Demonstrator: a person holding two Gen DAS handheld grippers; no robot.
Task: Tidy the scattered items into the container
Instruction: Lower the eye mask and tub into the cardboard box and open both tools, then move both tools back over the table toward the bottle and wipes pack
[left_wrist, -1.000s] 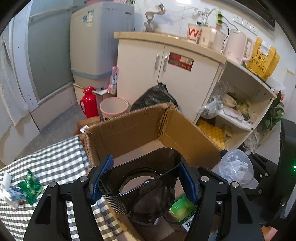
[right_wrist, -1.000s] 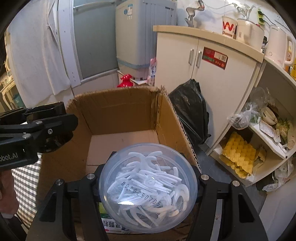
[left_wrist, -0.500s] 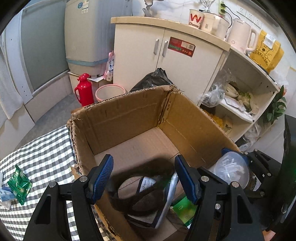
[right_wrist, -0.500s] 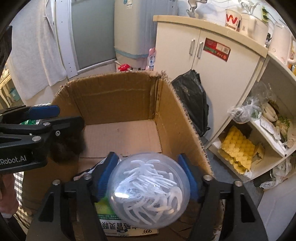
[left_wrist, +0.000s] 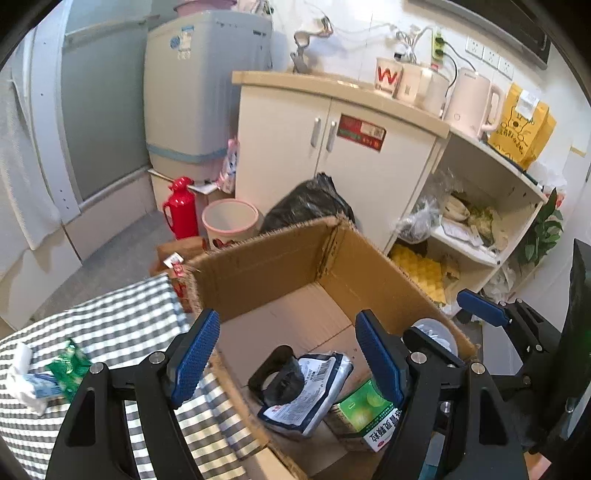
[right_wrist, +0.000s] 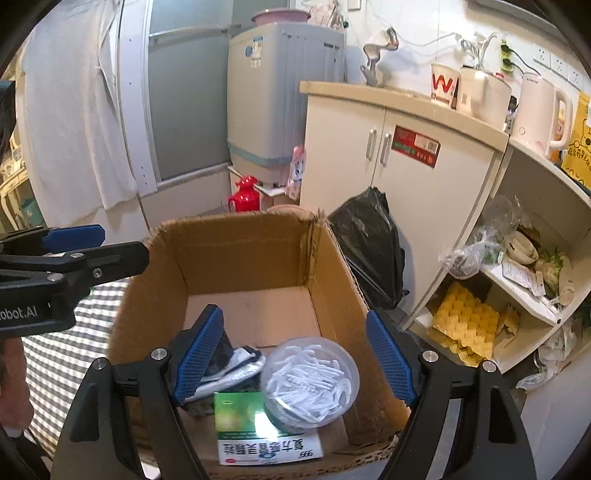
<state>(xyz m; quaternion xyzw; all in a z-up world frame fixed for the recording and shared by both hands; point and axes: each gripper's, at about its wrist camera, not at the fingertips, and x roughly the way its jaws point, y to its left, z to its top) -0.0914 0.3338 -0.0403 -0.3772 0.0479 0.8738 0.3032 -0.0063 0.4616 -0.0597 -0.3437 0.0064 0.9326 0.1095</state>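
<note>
An open cardboard box (left_wrist: 280, 258) stands at the edge of the checked tablecloth (left_wrist: 122, 317). Inside lie a dark plastic cup (left_wrist: 275, 380), a silver and blue pouch (left_wrist: 314, 387), a green medicine box (right_wrist: 258, 432) and a clear round tub of white plastic pieces (right_wrist: 310, 380). My left gripper (left_wrist: 286, 354) hovers above the box, its jaws opening with nothing gripped between them. Over the box's near right corner my right gripper (right_wrist: 295, 350) is open and apart from the tub below it. A green packet (left_wrist: 68, 363) and a white packet (left_wrist: 26, 380) lie on the cloth at left.
Behind the box are a black rubbish bag (left_wrist: 306, 206), a pink bin (left_wrist: 229, 218) and a red flask (left_wrist: 181, 206). A cream cabinet (left_wrist: 332, 147) and open shelves (left_wrist: 476, 229) stand at the right, a washing machine (left_wrist: 199, 92) further back.
Both grippers have let go and risen. The dark cup dropped from the left jaws into the box, and the clear tub dropped from the right jaws beside the green box.
</note>
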